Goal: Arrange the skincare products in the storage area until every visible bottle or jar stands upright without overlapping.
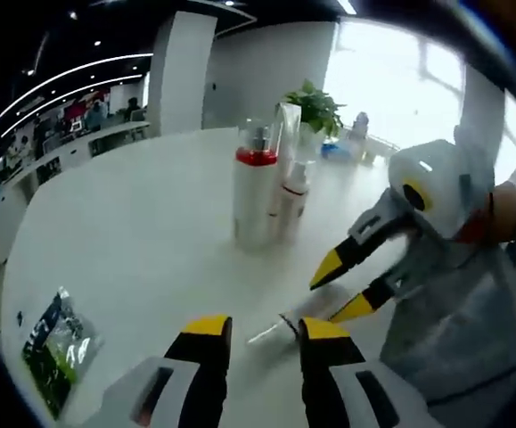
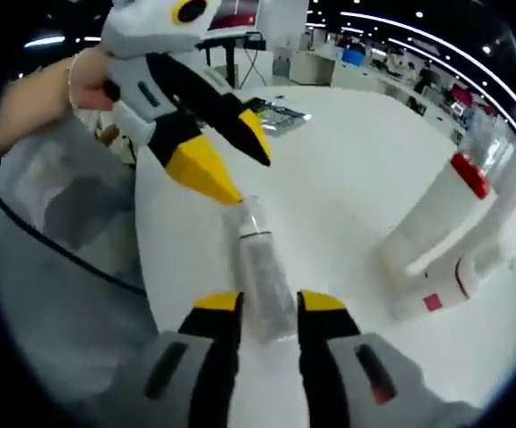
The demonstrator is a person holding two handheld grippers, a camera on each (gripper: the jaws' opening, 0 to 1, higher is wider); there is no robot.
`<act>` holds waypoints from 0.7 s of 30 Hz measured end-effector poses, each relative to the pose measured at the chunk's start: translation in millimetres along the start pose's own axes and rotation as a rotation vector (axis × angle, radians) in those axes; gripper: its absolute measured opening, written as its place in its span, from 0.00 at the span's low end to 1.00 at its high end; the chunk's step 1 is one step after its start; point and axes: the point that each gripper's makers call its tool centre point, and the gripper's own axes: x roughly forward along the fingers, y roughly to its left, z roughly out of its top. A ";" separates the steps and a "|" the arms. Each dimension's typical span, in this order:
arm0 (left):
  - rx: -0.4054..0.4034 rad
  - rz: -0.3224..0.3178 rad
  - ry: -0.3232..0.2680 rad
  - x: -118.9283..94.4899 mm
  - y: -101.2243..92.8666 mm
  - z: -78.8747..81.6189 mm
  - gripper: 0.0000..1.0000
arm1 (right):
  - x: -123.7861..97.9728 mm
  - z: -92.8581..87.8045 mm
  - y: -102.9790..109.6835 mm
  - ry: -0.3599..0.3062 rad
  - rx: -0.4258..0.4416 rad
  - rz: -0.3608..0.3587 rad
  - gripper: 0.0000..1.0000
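Observation:
A translucent tube (image 2: 262, 276) with a clear cap lies flat on the white table (image 2: 347, 178). My right gripper (image 2: 269, 305) straddles its body, both jaws against its sides. In the left gripper view the same tube (image 1: 295, 319) lies just ahead of my left gripper (image 1: 266, 330), which is open with the cap near its tips. The right gripper (image 1: 342, 290) reaches in there from the right. A white bottle with a red band (image 1: 256, 196), a smaller white bottle (image 1: 290, 194) and a tall clear tube (image 1: 289, 134) stand upright together further back.
A foil packet (image 1: 57, 343) lies near the table's left edge. A potted plant (image 1: 315, 107) stands behind the bottles. The person's hand (image 2: 84, 76) and grey clothing (image 2: 53, 232) crowd the table's near edge. Open tabletop spreads left of the bottles.

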 end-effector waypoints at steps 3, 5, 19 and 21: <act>-0.019 0.008 -0.002 -1.2 3.1 -0.3 0.31 | -1.6 5.8 3.3 -0.034 0.001 0.016 0.20; -0.057 0.002 0.004 -0.3 3.4 -3.0 0.31 | -3.2 7.5 5.5 -0.040 0.059 0.041 0.20; -0.129 0.002 0.058 1.2 4.6 -19.5 0.31 | -15.7 16.2 -2.4 -0.142 0.317 0.098 0.19; -0.176 -0.020 0.061 2.2 1.6 -21.6 0.30 | -16.4 14.9 -5.6 -0.141 0.333 0.096 0.19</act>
